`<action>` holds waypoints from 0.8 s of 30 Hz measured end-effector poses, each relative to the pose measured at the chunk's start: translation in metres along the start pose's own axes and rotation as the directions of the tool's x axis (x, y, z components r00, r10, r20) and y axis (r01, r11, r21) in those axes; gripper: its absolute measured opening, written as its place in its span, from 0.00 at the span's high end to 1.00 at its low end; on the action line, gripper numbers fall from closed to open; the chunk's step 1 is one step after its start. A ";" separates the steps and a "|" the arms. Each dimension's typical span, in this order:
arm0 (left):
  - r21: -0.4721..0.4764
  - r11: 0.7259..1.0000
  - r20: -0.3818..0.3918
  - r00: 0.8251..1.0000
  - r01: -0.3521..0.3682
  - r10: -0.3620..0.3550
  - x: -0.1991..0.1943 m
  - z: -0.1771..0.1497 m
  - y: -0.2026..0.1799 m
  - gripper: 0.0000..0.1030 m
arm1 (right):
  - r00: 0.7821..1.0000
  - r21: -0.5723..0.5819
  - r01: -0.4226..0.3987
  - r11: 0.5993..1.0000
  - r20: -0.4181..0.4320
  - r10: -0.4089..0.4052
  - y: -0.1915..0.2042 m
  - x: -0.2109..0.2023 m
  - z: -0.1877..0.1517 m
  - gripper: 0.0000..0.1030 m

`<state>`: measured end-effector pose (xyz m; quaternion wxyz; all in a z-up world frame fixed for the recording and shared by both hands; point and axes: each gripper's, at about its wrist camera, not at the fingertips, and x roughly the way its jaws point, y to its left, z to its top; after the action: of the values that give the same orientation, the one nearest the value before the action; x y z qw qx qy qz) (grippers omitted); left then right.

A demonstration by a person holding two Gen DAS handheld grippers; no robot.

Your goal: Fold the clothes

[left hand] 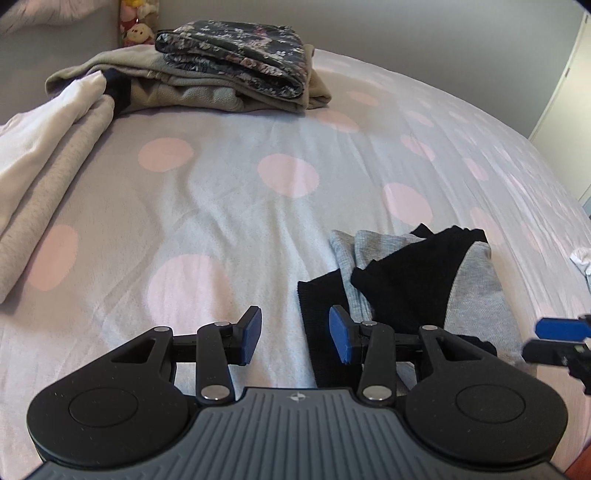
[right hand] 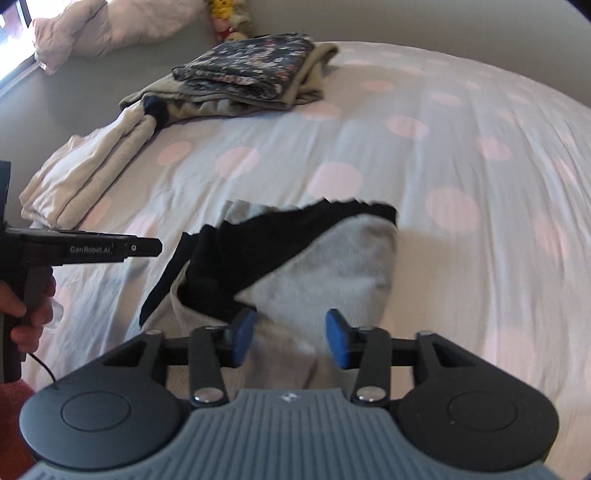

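On the side of the left hand-held gripper, seen from the right wrist view, white letters read "GenRobot.AI"; that is the only writing legible anywhere. A person's hand wraps its black handle, a thin black cable hangs below it, and a bit of red fabric sits at the lower left corner.

The left hand-held gripper has its 2 blue ribbed pads apart, with nothing between them; only the bed sheet and the black strip of the garment lie beneath the gap. The right hand-held gripper also stands with its jaws apart, over grey cloth that the pads do not press. Both tools have matte black linkage arms with silver rivets and a grey ribbed housing.

The grey and black garment lies crumpled on the bed, just in front of both grippers. Its grey part looks like soft knit, its black part is darker and folded over in a triangular flap with a jagged edge, and a narrow black strip trails off to one side.

The bed carries a pale lilac sheet with large pink round dots, lightly wrinkled. Farther back sits a stack of folded clothes: a dark floral piece on top of beige fleece-like cloth. Beside it lies a folded cream and grey piece. Plush toys stand against the wall behind, and a pale bundle of bedding lies near a window.
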<state>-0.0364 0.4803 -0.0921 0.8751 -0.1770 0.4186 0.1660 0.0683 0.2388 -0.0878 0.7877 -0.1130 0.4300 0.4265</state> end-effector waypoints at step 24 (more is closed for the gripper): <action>0.033 0.999 -0.023 0.999 0.030 -0.029 -0.017 -0.016 -0.017 0.63 | 0.959 -0.168 -0.282 0.944 -0.039 0.280 0.101 -0.003 -0.080 0.91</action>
<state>-0.0497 0.4561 -0.0852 0.8757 -0.1703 0.4284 0.1439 -0.0566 0.2551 -0.1143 0.7030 -0.1212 0.4088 0.5691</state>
